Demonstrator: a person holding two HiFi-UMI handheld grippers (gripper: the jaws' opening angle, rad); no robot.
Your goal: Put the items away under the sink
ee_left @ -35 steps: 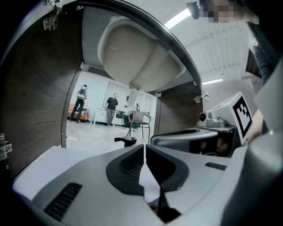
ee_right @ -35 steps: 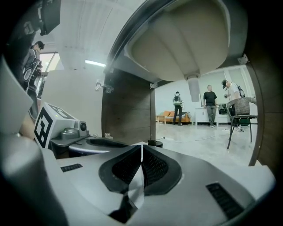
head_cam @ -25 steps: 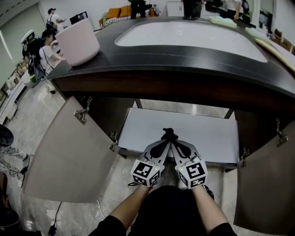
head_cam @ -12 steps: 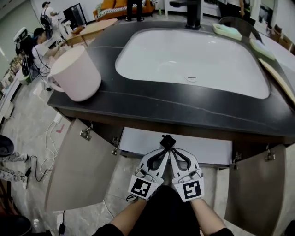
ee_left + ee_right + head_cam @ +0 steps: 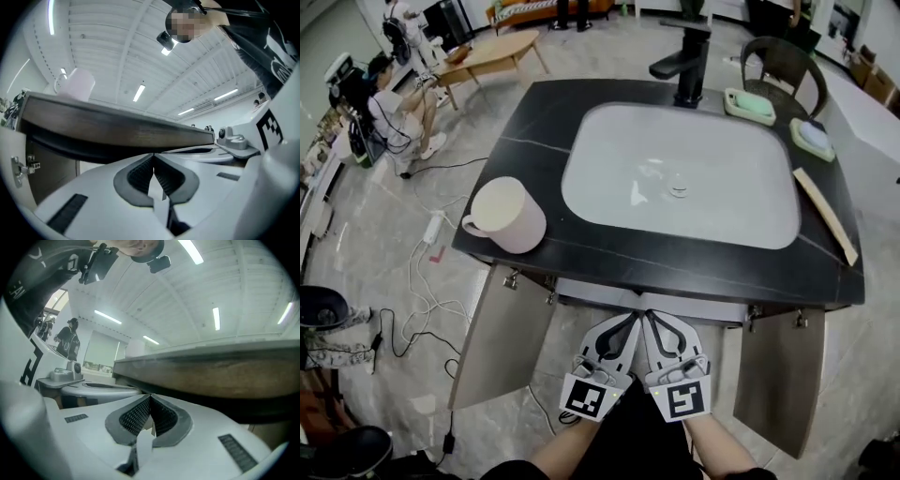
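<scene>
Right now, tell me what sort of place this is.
Likely a bathroom vanity mock-up in an open workroom: white sink, black faucet, soap dishes, and cables strewn nearby.

your counter (image 5: 534, 141) is black with thin pale veins, the sink (image 5: 731, 202) white. your mug (image 5: 508, 216) is pale pink, the doors (image 5: 502, 342) beige.

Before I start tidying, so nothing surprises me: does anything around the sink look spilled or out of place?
Nothing spilled or damaged. The left cabinet door and right cabinet door stand open, and the pink mug sits near the countertop's front left corner.
</scene>
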